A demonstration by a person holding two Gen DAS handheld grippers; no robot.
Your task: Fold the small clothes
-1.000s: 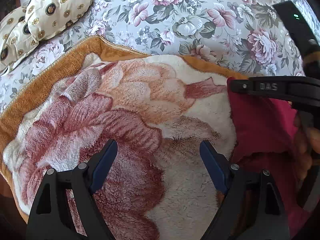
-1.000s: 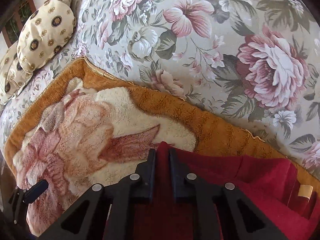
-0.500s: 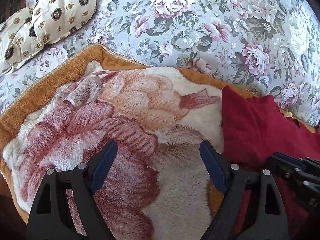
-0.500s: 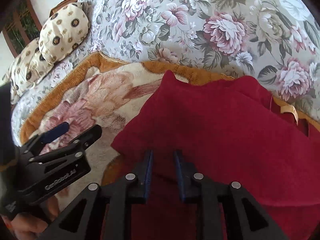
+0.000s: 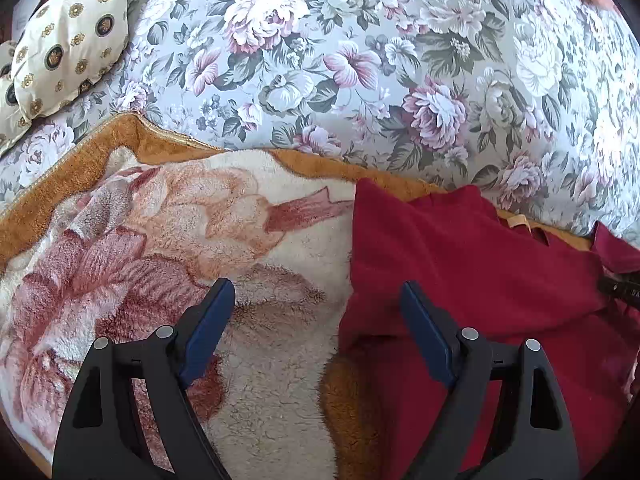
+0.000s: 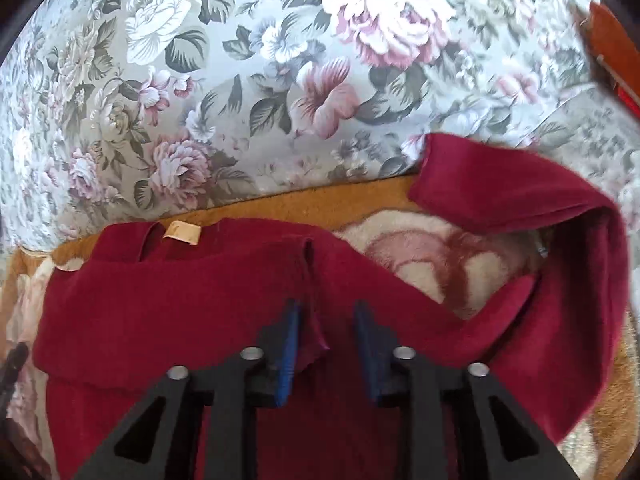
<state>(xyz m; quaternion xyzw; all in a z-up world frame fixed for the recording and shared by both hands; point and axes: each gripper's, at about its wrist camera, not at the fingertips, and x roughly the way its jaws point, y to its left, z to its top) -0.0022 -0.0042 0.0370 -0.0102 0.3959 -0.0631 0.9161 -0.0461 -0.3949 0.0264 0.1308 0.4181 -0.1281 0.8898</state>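
A dark red garment (image 5: 472, 280) lies on a plush blanket with a rose pattern (image 5: 160, 248). One side of it is folded over its body. In the right wrist view the garment (image 6: 180, 300) shows a beige neck label (image 6: 183, 233), and a long sleeve (image 6: 560, 240) stretches to the right, bent back at the cuff. My left gripper (image 5: 316, 320) is open and empty over the blanket, its right finger at the garment's left edge. My right gripper (image 6: 326, 344) is slightly open just above the garment's body, with a fabric fold edge between its pads.
The blanket has an orange-brown border (image 5: 72, 168) and lies on a floral bedspread (image 5: 360, 60). A cream patterned pillow (image 5: 68, 44) sits at the far left. A red-brown object (image 6: 612, 48) shows at the upper right of the right wrist view.
My right gripper carried the garment's edge over onto its body, let it go and opened slightly, then turned right toward the sleeve. My left gripper stayed open and shifted right a little.
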